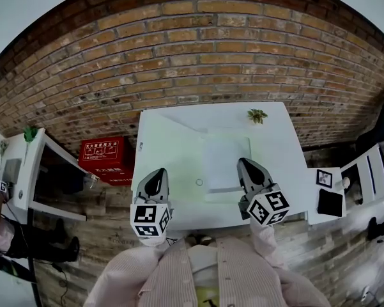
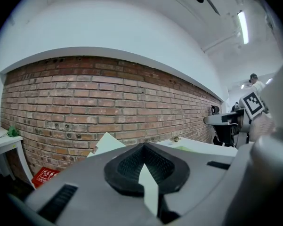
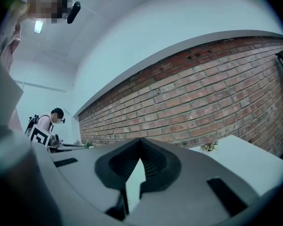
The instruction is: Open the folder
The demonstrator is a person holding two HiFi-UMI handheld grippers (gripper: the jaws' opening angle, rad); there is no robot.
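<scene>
A pale, nearly white folder lies flat and closed on the white table, right of its middle. My left gripper hovers over the table's front left part, apart from the folder, jaws shut with nothing in them. My right gripper hovers over the folder's front right edge, jaws also shut and empty; whether it touches the folder I cannot tell. In the left gripper view the left gripper points level at the brick wall. The right gripper view shows the right gripper the same way.
A small green plant stands at the table's far right corner. A brick wall runs behind. On the floor at left is a red box beside a white desk. A small white side table stands at right.
</scene>
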